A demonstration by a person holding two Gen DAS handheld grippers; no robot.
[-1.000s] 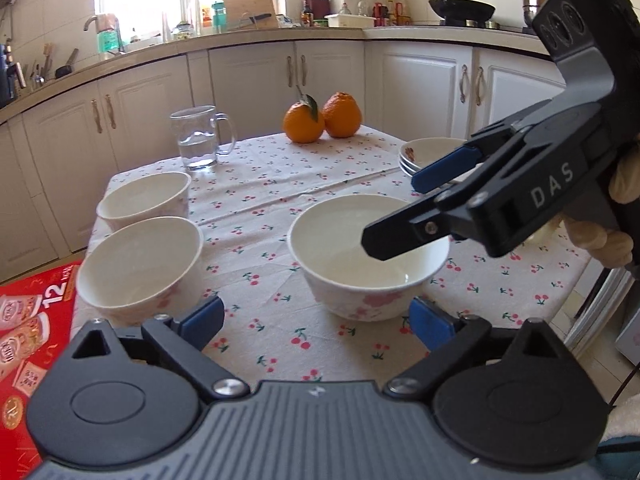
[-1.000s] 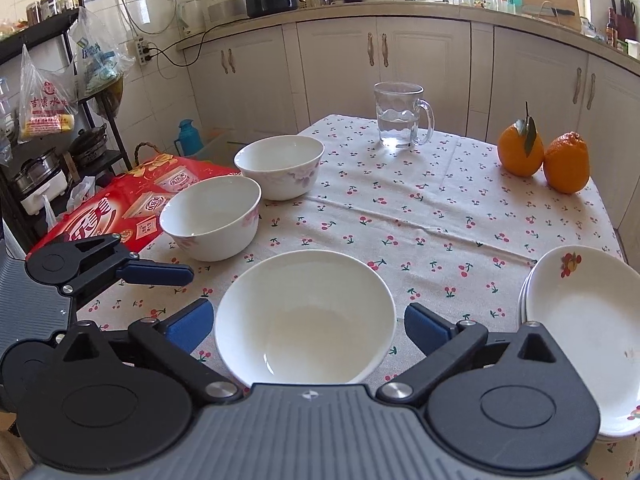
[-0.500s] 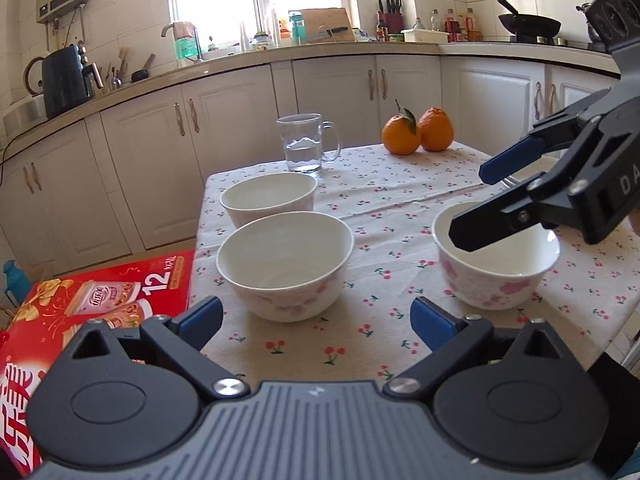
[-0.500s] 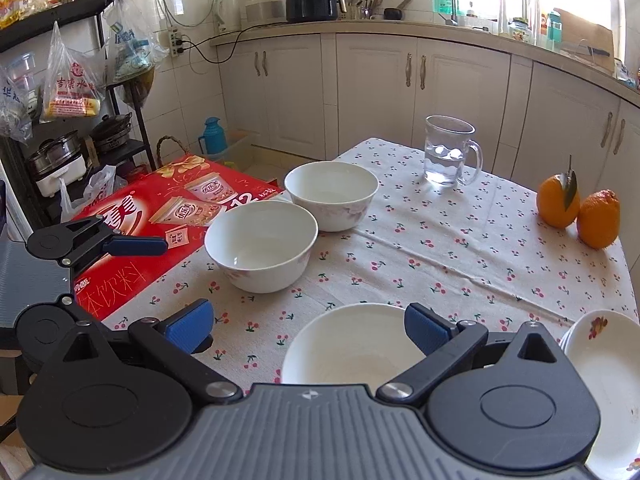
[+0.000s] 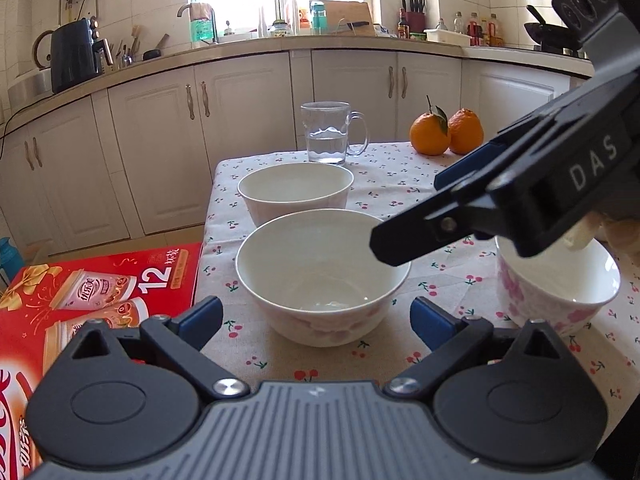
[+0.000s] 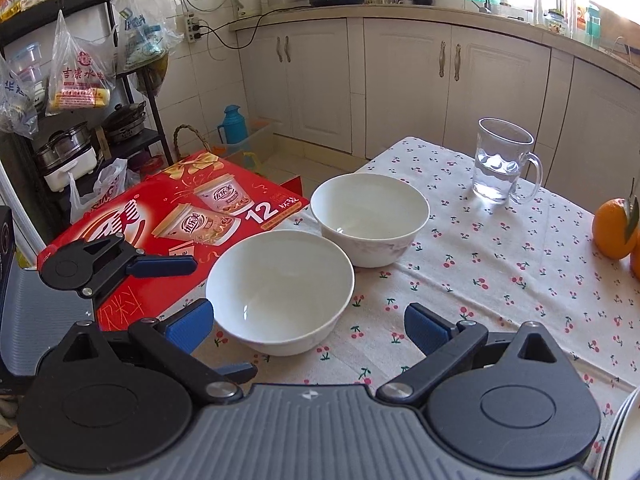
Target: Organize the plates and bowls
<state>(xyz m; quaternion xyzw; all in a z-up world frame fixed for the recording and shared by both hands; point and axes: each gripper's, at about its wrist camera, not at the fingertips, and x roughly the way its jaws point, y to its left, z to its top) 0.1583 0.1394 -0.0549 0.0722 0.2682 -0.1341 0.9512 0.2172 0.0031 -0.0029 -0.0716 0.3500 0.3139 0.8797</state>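
A small bench point(image 6: 500, 280) under a cherry-print cloth stands in a kitchen. Beside its left edge lies a large red carton point(image 6: 192, 216). Three white bowls sit on the cloth. The near bowl point(image 5: 320, 280) is close to the corner by the carton. The far bowl point(image 5: 296, 190) stands just behind it, apart by a small gap. The pink-flowered bowl point(image 5: 556, 292) sits well to the right. A stack of plates point(image 6: 620, 440) shows only as a sliver at the right edge. Behind are a glass mug point(image 5: 332, 134) of water and two oranges point(image 5: 446, 132).

The left gripper point(image 5: 316, 318) hangs low before the near bowl, jaws wide apart and empty. The right gripper point(image 6: 306, 326) reaches over from the right, jaws also spread with nothing between them, above the same bowl.

Likely risks: both grippers crowd one bowl and may collide. A nudge could push the near bowl off the corner. A pinch on the smooth, rounded rim could slip.
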